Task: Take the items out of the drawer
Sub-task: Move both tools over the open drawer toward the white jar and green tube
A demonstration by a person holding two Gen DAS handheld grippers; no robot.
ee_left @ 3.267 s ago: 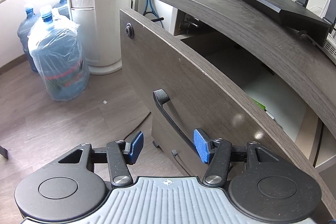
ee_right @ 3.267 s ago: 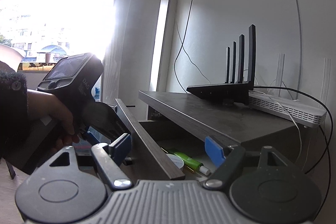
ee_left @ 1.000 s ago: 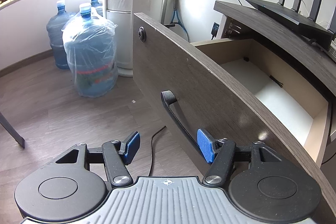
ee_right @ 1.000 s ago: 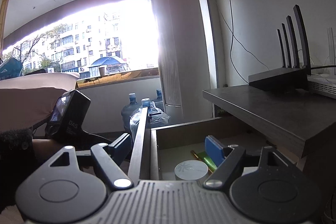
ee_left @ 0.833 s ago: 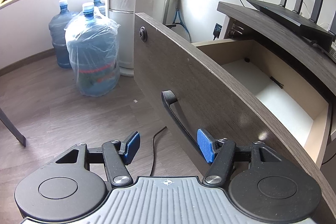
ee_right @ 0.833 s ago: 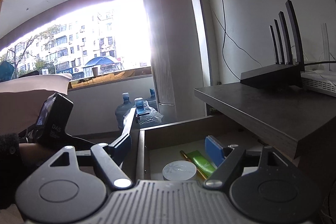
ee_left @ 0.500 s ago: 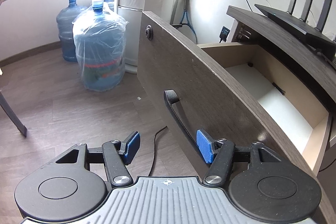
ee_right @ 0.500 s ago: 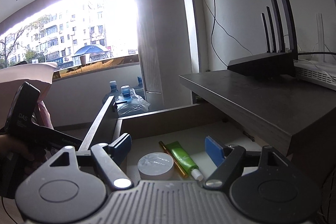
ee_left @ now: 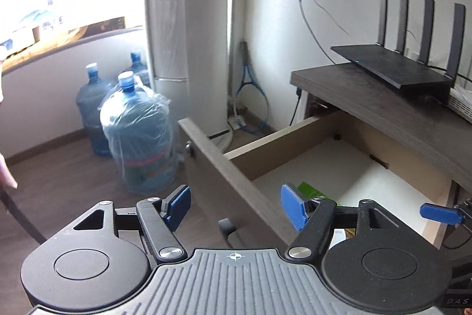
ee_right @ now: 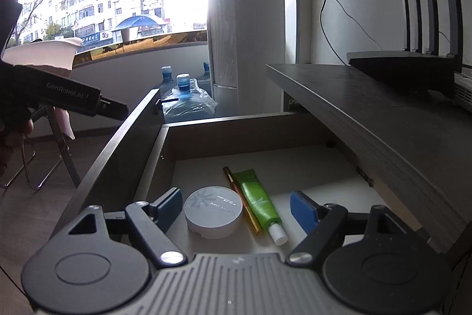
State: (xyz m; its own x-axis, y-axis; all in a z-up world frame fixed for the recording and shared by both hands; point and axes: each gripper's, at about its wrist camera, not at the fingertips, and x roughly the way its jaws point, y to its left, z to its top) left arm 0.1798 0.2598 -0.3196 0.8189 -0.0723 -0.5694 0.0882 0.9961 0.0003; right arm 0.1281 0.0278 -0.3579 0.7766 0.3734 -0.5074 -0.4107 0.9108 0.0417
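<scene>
left gripper: jaws spread and just been opening wider, nothing between the pads; it hangs above the top edge of the drawer front, clear of the handle.
drawer: pulled well out from under the dark worktop; pale floor, three items lying together near the front, the rest of the floor bare.
round compact: leftmost item, flat grey-white disc lying lid-up, just beside the pencil. judged light and rigid, with a smooth lid that could slip; the low rim is the place to pinch, across its width. it sits low, so the pads need to come down close to the drawer floor.
slim pencil: thin brown-gold stick between compact and tube, touching or almost touching both. judged very light, stiff, apt to roll; hard to pinch while its neighbours crowd it, so best left till they are out.
green tube: rightmost item, white cap towards the camera. judged light, soft-bodied, gives under pressure; take it across the middle of the body or at the firmer neck by the cap, with a gentle squeeze.
right gripper: jaws apart and just been opening, holding nothing; it hovers over the drawer front with all three items lying in the gap between its pads as seen from its camera.
router: on the worktop, well apart from the work.
</scene>
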